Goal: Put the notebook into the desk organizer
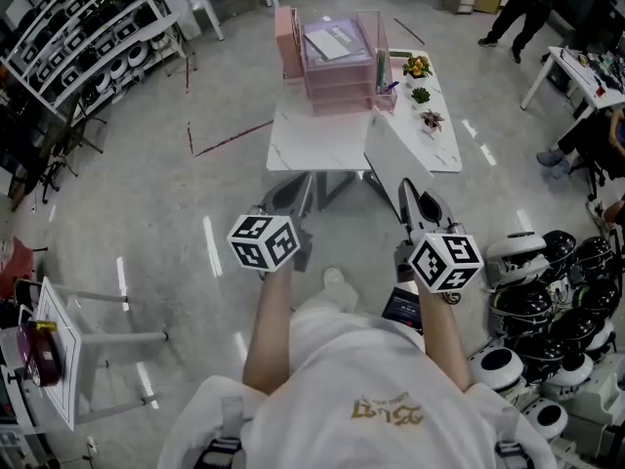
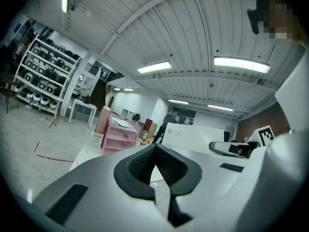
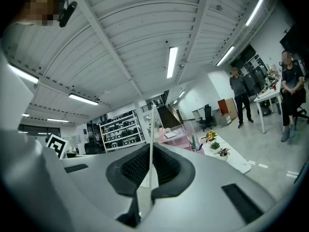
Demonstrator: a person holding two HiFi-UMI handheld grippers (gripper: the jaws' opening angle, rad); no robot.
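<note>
The pink desk organizer (image 1: pixel 337 62) stands at the far end of a white table (image 1: pixel 312 145), with papers in its top tray. My right gripper (image 1: pixel 410 198) is shut on a thin white notebook (image 1: pixel 395 164), held tilted over the table's near right corner. In the right gripper view the notebook (image 3: pixel 151 129) runs edge-on between the pads of the right gripper (image 3: pixel 150 166), with the organizer (image 3: pixel 176 132) beyond. My left gripper (image 1: pixel 285 195) hangs shut and empty before the table's near edge. The left gripper view shows its pads (image 2: pixel 155 167) closed together, the organizer (image 2: pixel 118 132) ahead and the notebook (image 2: pixel 193 138) to the right.
Small potted plants (image 1: pixel 420 94) and a pen holder (image 1: pixel 386 86) sit on the table's right side. Round black-and-white devices (image 1: pixel 547 291) pile on the floor at the right. Shelving (image 1: pixel 78 37) stands far left, a white stand (image 1: pixel 59 360) near left, and a person (image 1: pixel 518 8) far right.
</note>
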